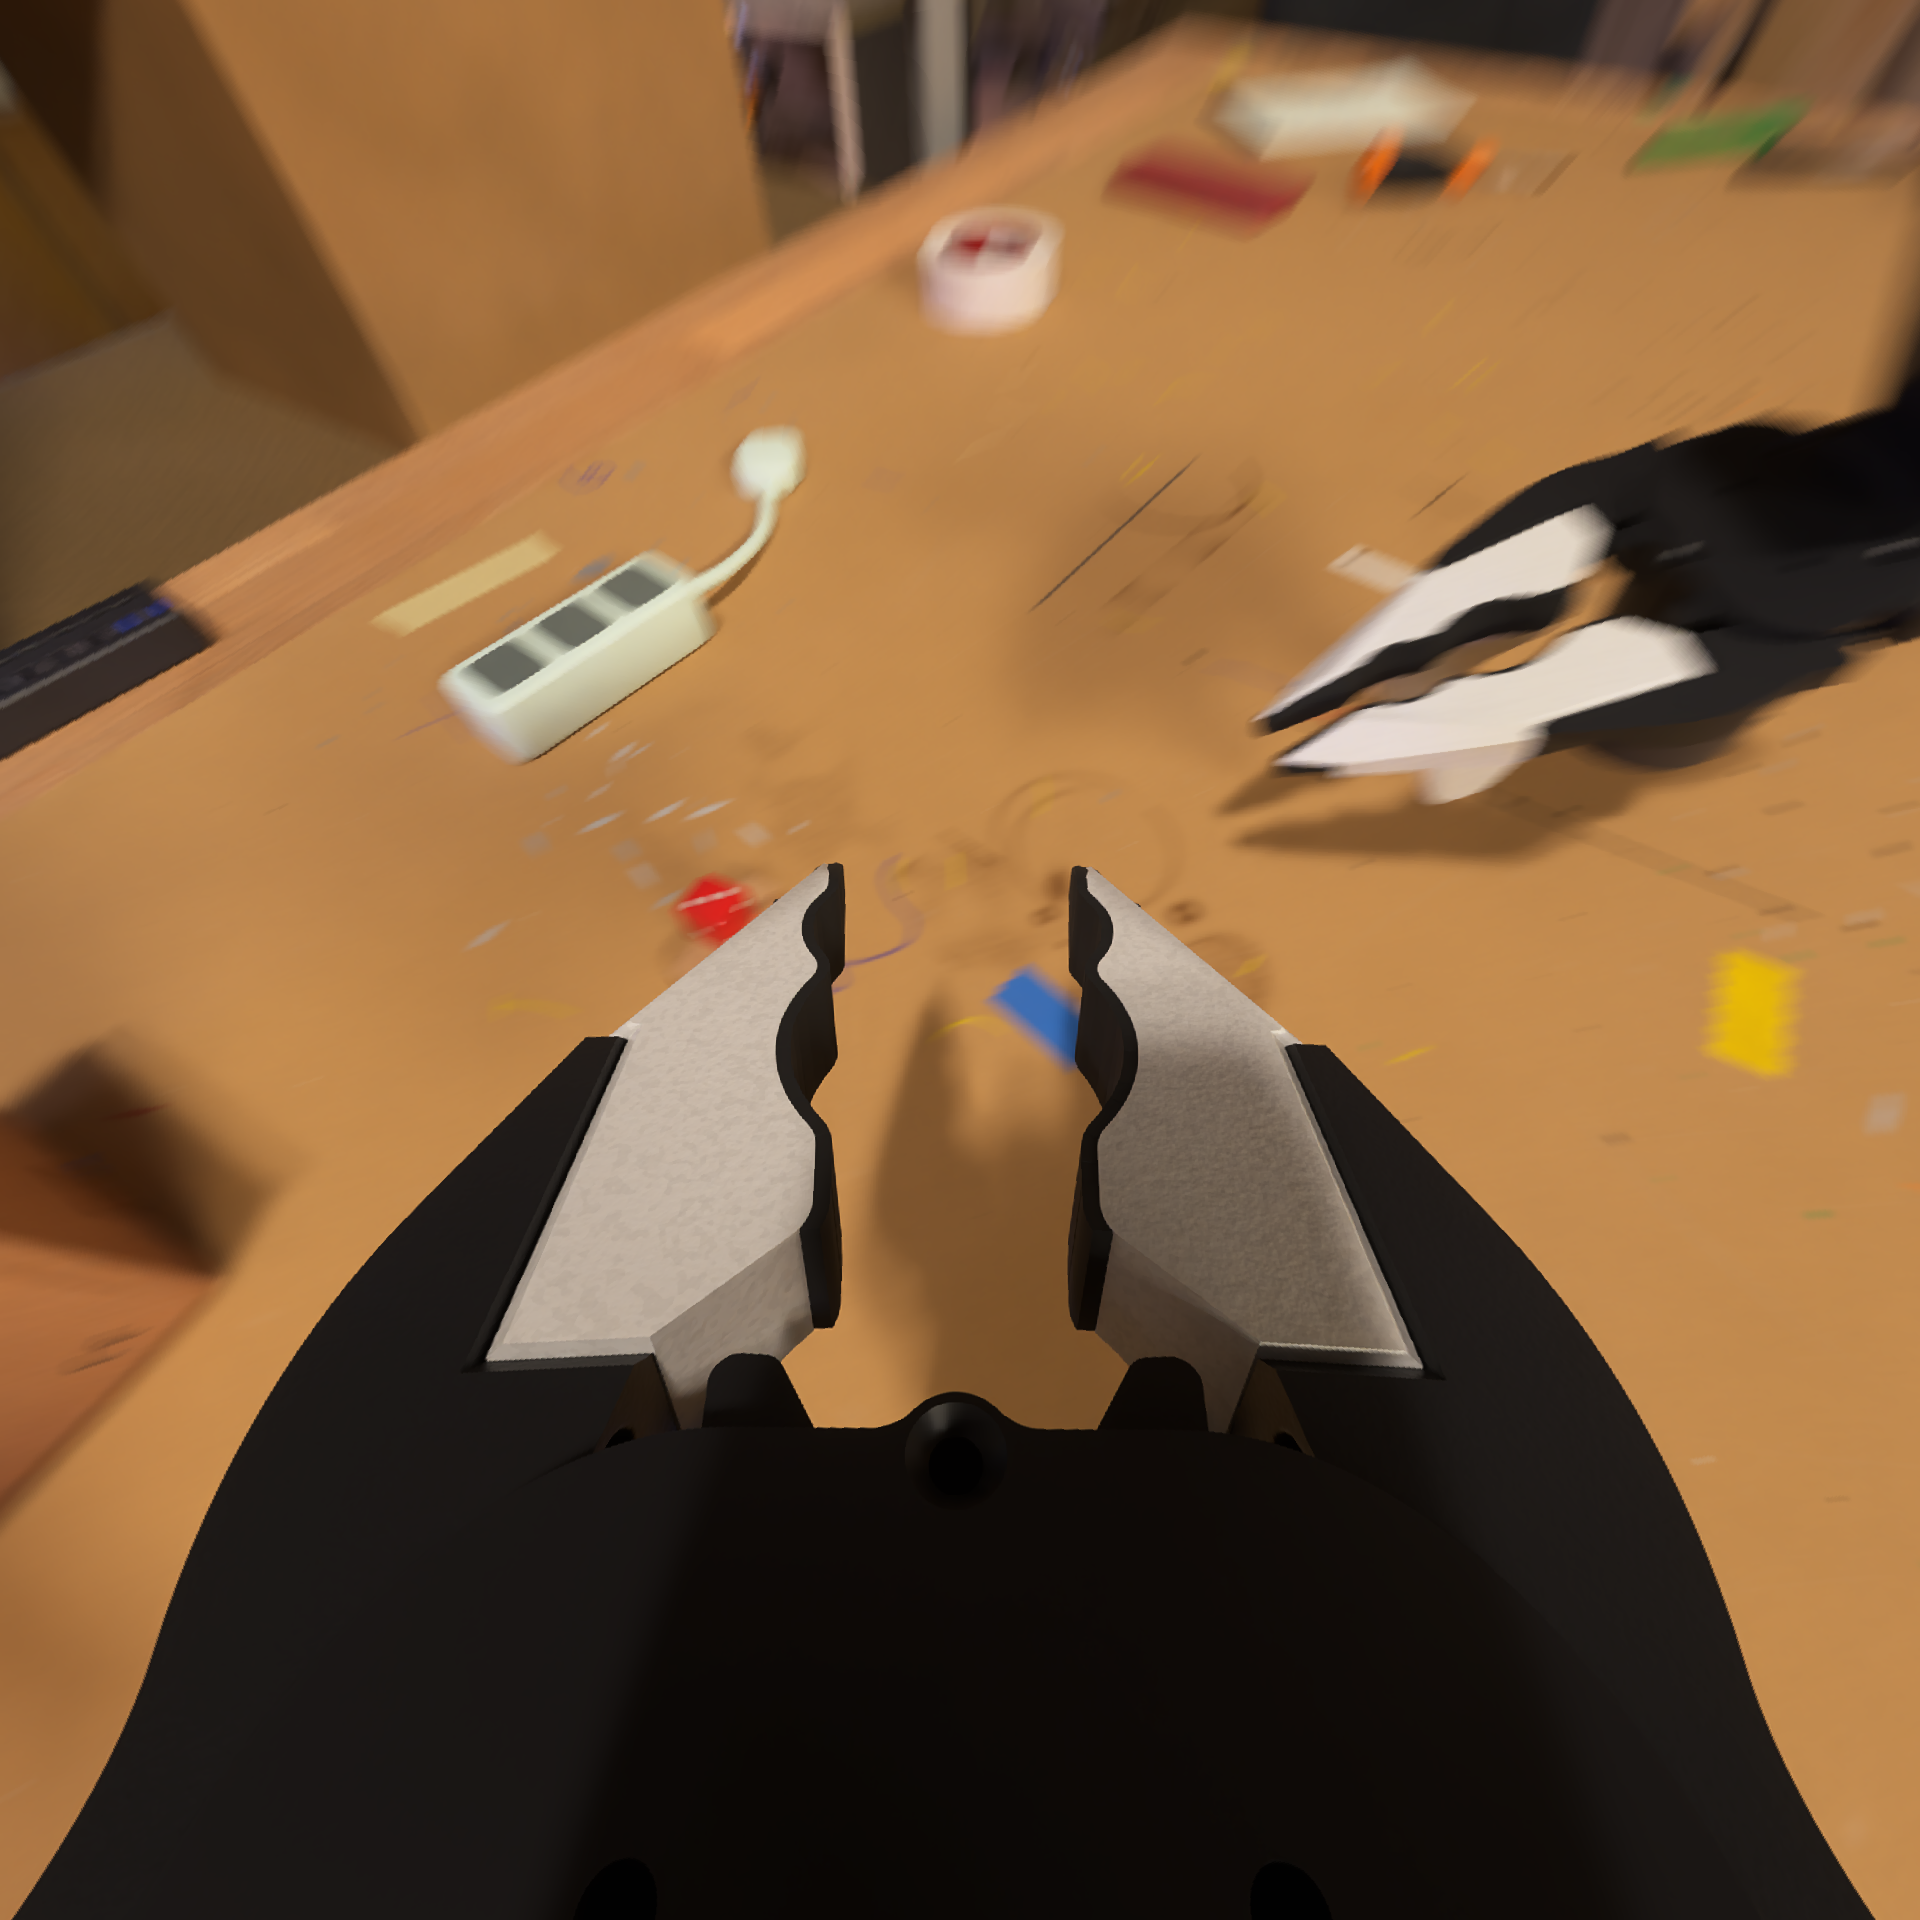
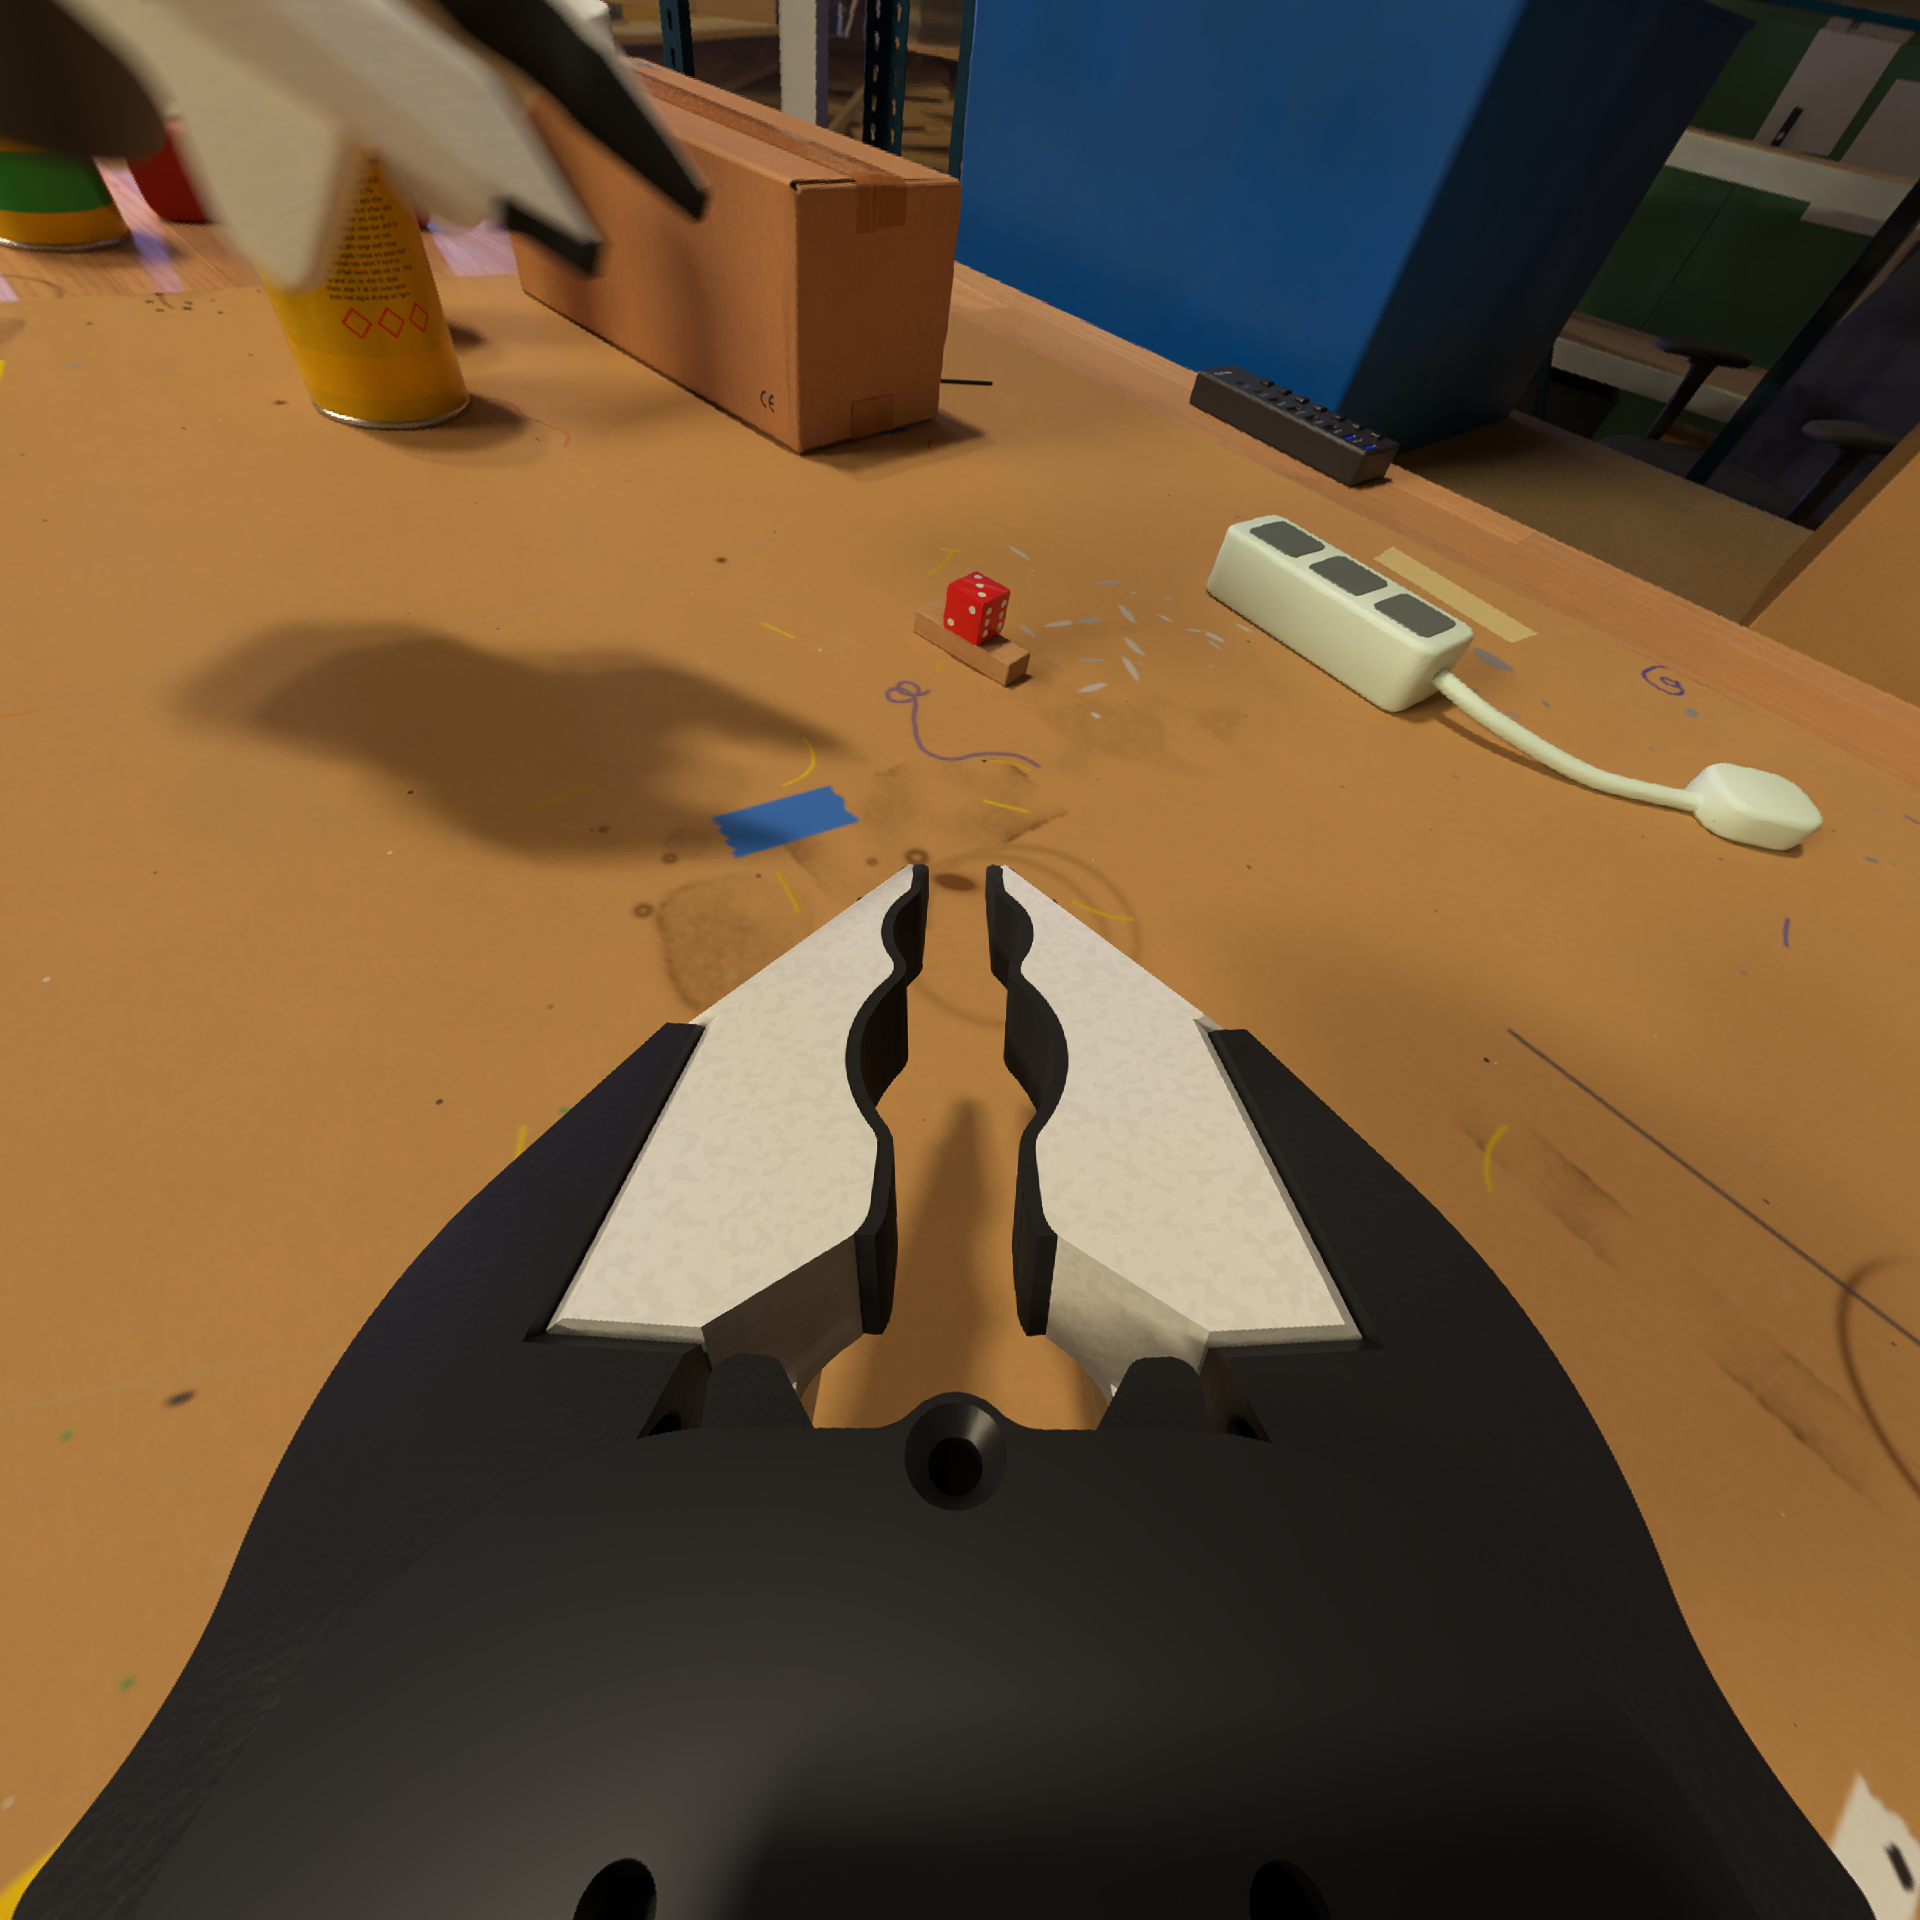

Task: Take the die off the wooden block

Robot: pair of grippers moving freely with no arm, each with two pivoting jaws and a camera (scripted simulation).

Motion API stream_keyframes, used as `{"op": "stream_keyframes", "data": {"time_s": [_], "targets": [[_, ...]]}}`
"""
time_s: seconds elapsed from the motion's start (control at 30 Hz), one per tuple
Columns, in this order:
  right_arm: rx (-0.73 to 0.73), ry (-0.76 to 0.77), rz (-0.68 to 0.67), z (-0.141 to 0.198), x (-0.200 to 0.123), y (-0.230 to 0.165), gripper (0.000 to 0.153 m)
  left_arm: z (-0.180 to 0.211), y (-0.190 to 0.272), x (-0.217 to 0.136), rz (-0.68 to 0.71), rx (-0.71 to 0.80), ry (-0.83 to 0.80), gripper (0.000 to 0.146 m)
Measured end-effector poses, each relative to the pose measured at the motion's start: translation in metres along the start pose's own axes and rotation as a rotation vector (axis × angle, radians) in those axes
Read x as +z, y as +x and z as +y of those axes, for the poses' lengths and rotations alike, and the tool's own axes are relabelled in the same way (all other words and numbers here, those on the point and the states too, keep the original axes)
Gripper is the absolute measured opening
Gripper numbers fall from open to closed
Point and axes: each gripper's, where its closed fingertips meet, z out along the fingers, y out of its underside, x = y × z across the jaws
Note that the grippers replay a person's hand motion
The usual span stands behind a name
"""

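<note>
A red die (image 2: 977, 608) with white pips sits on top of a small flat wooden block (image 2: 971, 649) on the brown tabletop, well ahead of my right gripper (image 2: 956, 878). That gripper's jaws stand a narrow gap apart with nothing between them. My left gripper (image 1: 958, 878) is open wide and empty above the table. The left wrist view is smeared. In it the die (image 1: 715, 906) shows as a red blur just left of the left fingertip, and I cannot make out the block. The left gripper (image 2: 644, 234) also shows at the right view's top left, and the right gripper (image 1: 1273, 743) at the left view's right.
A cream power strip (image 2: 1340, 608) with cord and plug (image 2: 1756, 805) lies right of the die. A cardboard box (image 2: 769, 281), a yellow can (image 2: 369, 312) and a black hub (image 2: 1294, 426) stand behind it. Blue tape (image 2: 787, 821) is stuck on the table. A tape roll (image 1: 987, 270) lies far off.
</note>
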Motion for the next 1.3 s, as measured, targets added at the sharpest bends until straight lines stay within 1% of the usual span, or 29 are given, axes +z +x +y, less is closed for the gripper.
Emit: {"op": "stream_keyframes", "data": {"time_s": [0.07,0.1,0.17,0.23,0.3,0.33,0.37,0.43,0.47,0.57,0.63,0.7,0.77,0.8,0.9,1.03,1.1,1.13,1.2,1.3], "targets": [[0.002,0.0,-0.001,0.0,0.0,0.0,0.011,-0.001,-0.04,0.009,-0.074,0.046,-0.17,0.043],[-0.001,-0.003,0.0,0.0,0.001,0.0,0.011,-0.001,-0.051,0.019,-0.07,0.081,-0.235,0.043],[-0.006,-0.01,0.004,0.001,0.002,0.0,0.011,0.007,-0.058,0.046,0.053,0.178,-0.344,0.042],[-0.005,-0.006,0.008,0.0,0.001,0.0,0.012,0.029,-0.064,0.067,0.155,0.276,-0.497,0.041],[0.003,0.003,0.009,0.0,0.0,0.001,0.012,0.051,-0.073,0.08,0.165,0.334,-0.646,0.042],[0.007,0.008,0.008,-0.001,0.0,0.002,0.012,0.057,-0.072,0.084,0.186,0.341,-0.68,0.043],[0.01,0.014,0.003,-0.002,-0.001,0.001,0.012,0.058,-0.071,0.088,0.216,0.35,-0.681,0.044],[0.017,0.021,-0.011,-0.003,-0.001,0.0,0.012,0.058,-0.074,0.096,0.234,0.385,-0.66,0.043],[0.02,0.024,-0.019,-0.003,-0.002,0.0,0.012,0.061,-0.076,0.098,0.24,0.393,-0.675,0.043],[0.022,0.035,-0.035,-0.004,-0.003,-0.002,0.012,0.075,-0.081,0.103,0.266,0.396,-0.773,0.041],[0.017,0.046,-0.04,-0.006,-0.004,-0.003,0.012,0.077,-0.081,0.106,0.298,0.372,-0.775,0.035],[0.013,0.054,-0.046,-0.006,-0.005,-0.004,0.012,0.078,-0.084,0.108,0.301,0.363,-0.796,0.031],[0.01,0.055,-0.052,-0.007,-0.005,-0.005,0.012,0.078,-0.086,0.11,0.311,0.348,-0.788,0.021],[0.007,0.056,-0.054,-0.007,-0.005,-0.006,0.012,0.077,-0.086,0.11,0.315,0.336,-0.785,0.018],[-0.008,0.063,-0.053,-0.008,-0.006,-0.007,0.012,0.077,-0.086,0.111,0.312,0.311,-0.771,0.018],[-0.029,0.066,-0.053,-0.008,-0.006,-0.01,0.012,0.069,-0.088,0.112,0.256,0.327,-0.722,0.018],[-0.035,0.068,-0.05,-0.009,-0.006,-0.01,0.012,0.056,-0.095,0.108,0.196,0.341,-0.68,0.018],[-0.037,0.073,-0.049,-0.009,-0.006,-0.01,0.012,0.045,-0.101,0.105,0.143,0.353,-0.65,0.018],[-0.036,0.099,-0.054,-0.013,-0.009,-0.011,0.011,0.014,-0.109,0.094,0.034,0.368,-0.567,0.018],[-0.001,0.127,-0.061,-0.016,-0.019,-0.012,0.007,-0.04,-0.093,0.076,-0.039,0.384,-0.389,0.018]]}}
